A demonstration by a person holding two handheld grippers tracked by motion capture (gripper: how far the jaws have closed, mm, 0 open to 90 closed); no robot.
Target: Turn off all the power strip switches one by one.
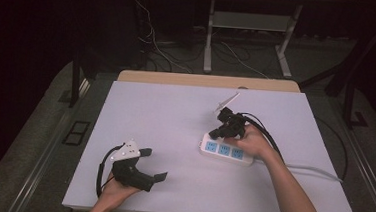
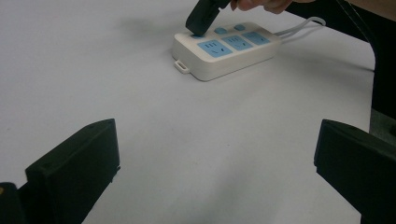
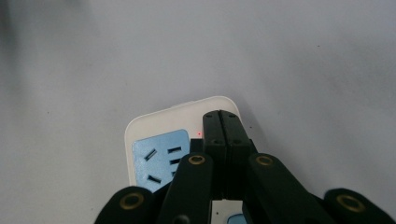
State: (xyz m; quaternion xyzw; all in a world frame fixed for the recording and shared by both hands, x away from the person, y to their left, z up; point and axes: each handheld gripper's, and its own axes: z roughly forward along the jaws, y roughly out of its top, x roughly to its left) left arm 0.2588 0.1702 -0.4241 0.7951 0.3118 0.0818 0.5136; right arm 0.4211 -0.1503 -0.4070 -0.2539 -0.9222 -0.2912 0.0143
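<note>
A white power strip (image 1: 226,152) with three blue sockets lies right of the table's middle; its white cord (image 1: 312,171) runs off to the right. My right gripper (image 1: 214,134) is shut, with its joined tips pressing down on the strip's far left end. In the left gripper view those tips sit on a blue button (image 2: 197,33) of the strip (image 2: 224,52). In the right gripper view the shut jaws cover the strip's end (image 3: 159,126) beside a blue socket (image 3: 159,158), and a small red light (image 3: 199,134) glows. My left gripper (image 1: 156,165) rests open near the front left, empty.
The white tabletop (image 1: 175,110) stretches bare between the two grippers. A wooden edge (image 1: 208,81) runs along the table's far side. Beyond it are metal table legs (image 1: 209,37) and loose cables on a dark floor.
</note>
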